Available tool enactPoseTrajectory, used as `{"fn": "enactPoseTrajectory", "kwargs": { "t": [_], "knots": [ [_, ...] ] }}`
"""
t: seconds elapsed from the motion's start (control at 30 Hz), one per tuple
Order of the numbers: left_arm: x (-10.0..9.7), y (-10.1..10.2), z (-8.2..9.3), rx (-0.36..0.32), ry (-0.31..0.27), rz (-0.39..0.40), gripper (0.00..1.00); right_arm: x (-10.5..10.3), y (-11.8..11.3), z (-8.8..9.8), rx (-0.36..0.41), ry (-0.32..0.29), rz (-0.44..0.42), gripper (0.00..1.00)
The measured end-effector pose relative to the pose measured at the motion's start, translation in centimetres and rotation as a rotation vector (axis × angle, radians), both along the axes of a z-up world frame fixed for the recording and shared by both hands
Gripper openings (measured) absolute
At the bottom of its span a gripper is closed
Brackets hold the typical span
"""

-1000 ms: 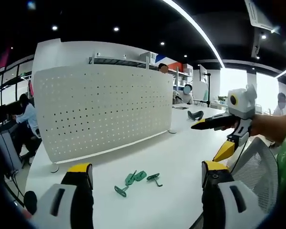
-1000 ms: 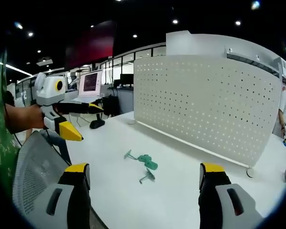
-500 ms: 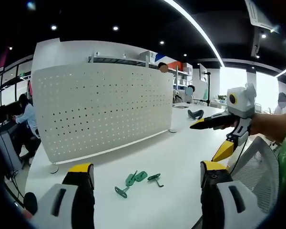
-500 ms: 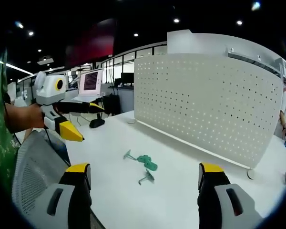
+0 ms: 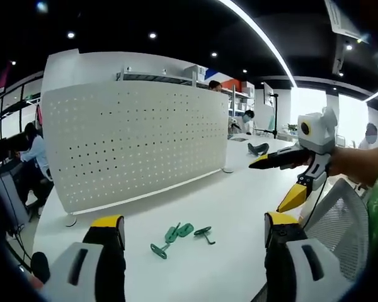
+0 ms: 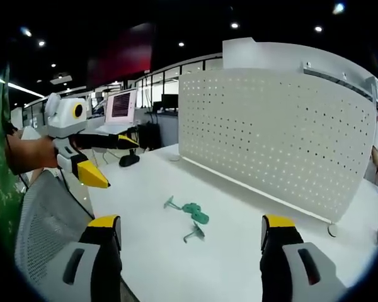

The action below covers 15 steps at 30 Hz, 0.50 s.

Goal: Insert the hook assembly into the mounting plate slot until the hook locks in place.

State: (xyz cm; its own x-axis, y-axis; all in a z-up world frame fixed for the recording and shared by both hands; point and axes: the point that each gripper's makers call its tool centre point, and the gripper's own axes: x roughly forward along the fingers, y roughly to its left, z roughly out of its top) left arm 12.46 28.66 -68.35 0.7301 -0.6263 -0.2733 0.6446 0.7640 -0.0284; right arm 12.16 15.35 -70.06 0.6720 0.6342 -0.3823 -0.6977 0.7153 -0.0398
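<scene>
Hooks, small and green, lie loose on a white table, low and centre in the left gripper view. One is a longer piece with rounded lobes at one end and a flat foot at the other; just beside it, to the right, lies a smaller darker one with a thin bent stem. In the right gripper view the green pieces sit at centre frame, the smaller grey-green one just below them.

Behind them a white pegboard stands upright on the table, dotted with rows of small holes, filling the upper middle.

Left gripper: jaws wide apart, holding nothing, yellow-tipped at the bottom of its view. Right gripper: likewise spread wide and empty. Each also appears in the other's view, held by a hand at the frame's edge, jaws apart.
</scene>
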Motion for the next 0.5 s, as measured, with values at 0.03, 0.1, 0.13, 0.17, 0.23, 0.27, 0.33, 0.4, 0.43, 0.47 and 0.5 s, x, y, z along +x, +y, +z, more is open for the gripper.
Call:
{"fn": "enactPoseTrajectory", "kwargs": {
  "t": [0.03,0.1,0.13,0.17,0.23,0.27,0.33,0.4,0.43,0.47,0.5],
  "knots": [
    [0.0,-0.1,0.0,-0.001,0.001,-0.002,0.94,0.0,0.1,0.0,-0.002,0.0,0.003,0.93],
    [0.0,-0.2,-0.1,0.001,0.004,-0.002,0.94,0.1,0.2,0.0,-0.004,-0.002,0.011,0.91],
    [0.0,-0.2,-0.1,0.001,0.005,-0.003,0.94,0.2,0.2,0.0,-0.005,-0.002,0.014,0.91],
    [0.0,-0.3,-0.1,0.0,0.004,-0.005,0.94,0.3,0.2,0.0,-0.007,-0.002,0.017,0.91],
    [0.0,-0.3,-0.2,0.001,0.006,-0.005,0.94,0.4,0.3,0.0,-0.011,0.0,0.02,0.9],
    [0.0,-0.3,-0.2,0.001,0.006,-0.005,0.93,0.5,0.3,0.0,-0.012,0.001,0.023,0.9],
    [0.0,-0.3,-0.2,0.001,0.006,-0.003,0.93,0.7,0.3,0.0,-0.014,0.002,0.027,0.89],
    [0.0,-0.2,-0.2,0.001,0.005,-0.002,0.93,0.9,0.5,-0.1,-0.021,0.004,0.038,0.87],
    [0.1,-0.2,-0.2,-0.001,0.004,0.001,0.93,1.0,0.5,-0.1,-0.024,0.004,0.04,0.87],
    [0.0,-0.2,-0.2,-0.002,0.004,0.002,0.93,1.2,0.6,-0.2,-0.028,0.004,0.045,0.87],
    [0.0,-0.2,-0.3,-0.002,0.006,0.003,0.93,1.3,0.7,-0.3,-0.031,0.006,0.049,0.86]
  ]
}}
